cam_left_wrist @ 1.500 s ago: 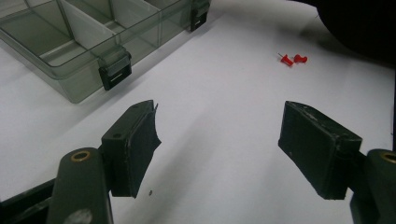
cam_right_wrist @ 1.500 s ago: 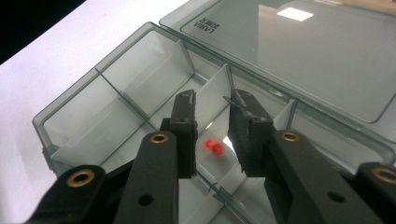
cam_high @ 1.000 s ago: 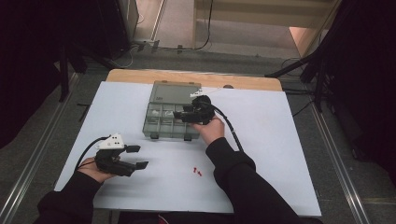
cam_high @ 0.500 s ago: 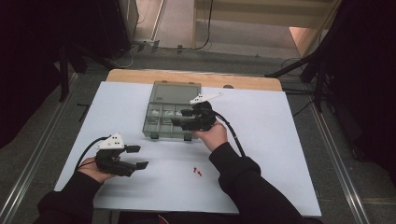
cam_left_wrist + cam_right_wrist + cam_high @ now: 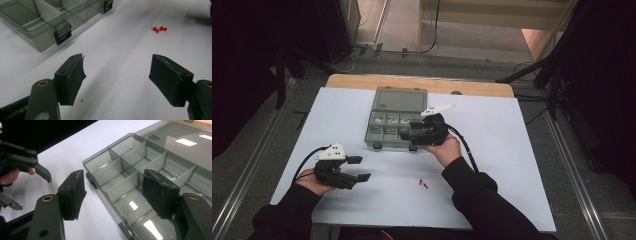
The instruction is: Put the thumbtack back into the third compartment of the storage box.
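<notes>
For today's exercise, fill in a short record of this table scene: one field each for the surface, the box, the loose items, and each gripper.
surface: white table top
box: clear compartment box, lid open
loose items: two red push pins lying apart from the box
left gripper: open, nothing between the jaws
right gripper: open over the box's front edge, jaws have just been opening, nothing between them

Two red pushpins are counted on the white table, lying just beside each other. One clear plastic organiser box is seen, with its lid open. Two latches are counted along its front edge. Two grippers are seen, a left gripper and a right gripper.
</notes>
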Action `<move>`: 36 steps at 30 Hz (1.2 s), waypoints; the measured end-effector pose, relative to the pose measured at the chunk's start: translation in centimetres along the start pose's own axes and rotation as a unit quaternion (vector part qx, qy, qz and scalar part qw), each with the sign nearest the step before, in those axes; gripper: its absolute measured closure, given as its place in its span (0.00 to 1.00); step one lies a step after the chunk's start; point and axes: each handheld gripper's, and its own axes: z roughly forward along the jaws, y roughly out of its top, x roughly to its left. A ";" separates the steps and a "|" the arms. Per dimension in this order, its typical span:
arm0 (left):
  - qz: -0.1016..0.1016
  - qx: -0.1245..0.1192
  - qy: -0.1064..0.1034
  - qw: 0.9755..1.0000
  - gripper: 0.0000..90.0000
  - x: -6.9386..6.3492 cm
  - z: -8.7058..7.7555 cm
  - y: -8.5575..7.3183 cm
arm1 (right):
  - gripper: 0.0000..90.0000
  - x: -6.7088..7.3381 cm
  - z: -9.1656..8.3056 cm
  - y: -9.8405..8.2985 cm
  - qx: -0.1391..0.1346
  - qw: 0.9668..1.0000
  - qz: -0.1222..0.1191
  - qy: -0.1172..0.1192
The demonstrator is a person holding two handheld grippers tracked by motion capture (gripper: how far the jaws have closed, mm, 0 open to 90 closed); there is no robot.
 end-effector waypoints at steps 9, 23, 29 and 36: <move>-0.003 -0.001 -0.003 1.000 0.30 0.1 0.0 0.0 | 0.39 0.5 -0.8 -1.0 0.004 1.000 -0.006 0.008; -0.001 0.001 -0.003 1.000 0.30 0.0 -0.1 0.1 | 0.37 1.2 -1.8 -2.5 0.004 1.000 -0.008 0.022; 0.000 0.000 -0.002 1.000 0.30 0.1 -0.2 0.1 | 0.38 1.5 -1.9 -2.9 0.012 0.999 -0.011 0.029; -0.001 0.000 -0.003 1.000 0.30 0.1 -0.2 0.1 | 0.37 1.5 -2.8 -3.1 0.003 0.999 -0.002 0.033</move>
